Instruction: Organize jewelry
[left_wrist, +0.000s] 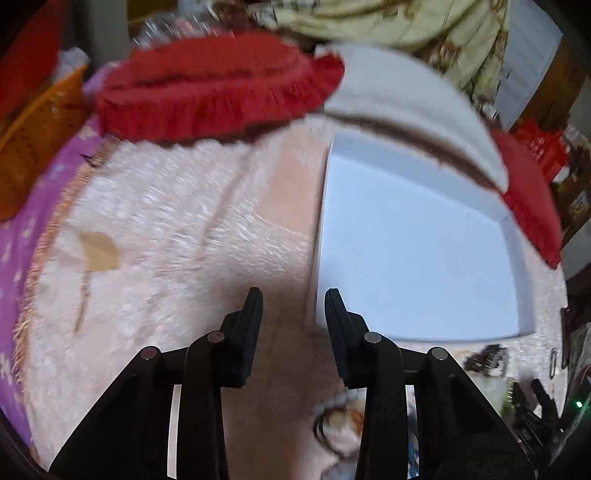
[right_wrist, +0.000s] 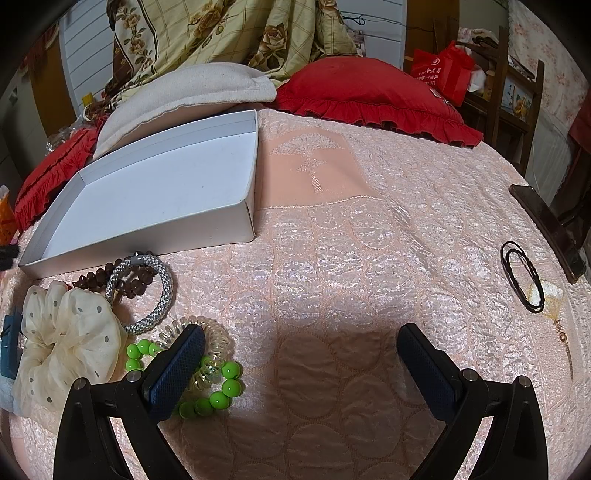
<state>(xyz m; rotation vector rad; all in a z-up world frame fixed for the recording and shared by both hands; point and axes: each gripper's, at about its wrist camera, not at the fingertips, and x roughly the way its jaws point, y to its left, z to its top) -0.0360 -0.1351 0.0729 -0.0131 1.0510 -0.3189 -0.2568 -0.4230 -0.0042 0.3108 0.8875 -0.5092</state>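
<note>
My left gripper (left_wrist: 293, 295) hangs over the pink bedspread (right_wrist: 332, 258) with its jaws partly apart and nothing between them, just beside the white box (right_wrist: 147, 184). My right gripper (right_wrist: 301, 336) stands wide open and empty above the bed. The jewelry lies by the box's near wall: a silver bracelet (right_wrist: 162, 284), brown beads (right_wrist: 92, 275), a cream scrunchie (right_wrist: 66, 332), a clear coil (right_wrist: 218, 350) and green beads (right_wrist: 221, 395). A black band (right_wrist: 522, 275) lies well apart, at the right.

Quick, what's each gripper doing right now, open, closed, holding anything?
Left gripper: partly open, nothing between its fingers, by the white box.
Right gripper: wide open, holding nothing, above the pink bedspread.
</note>
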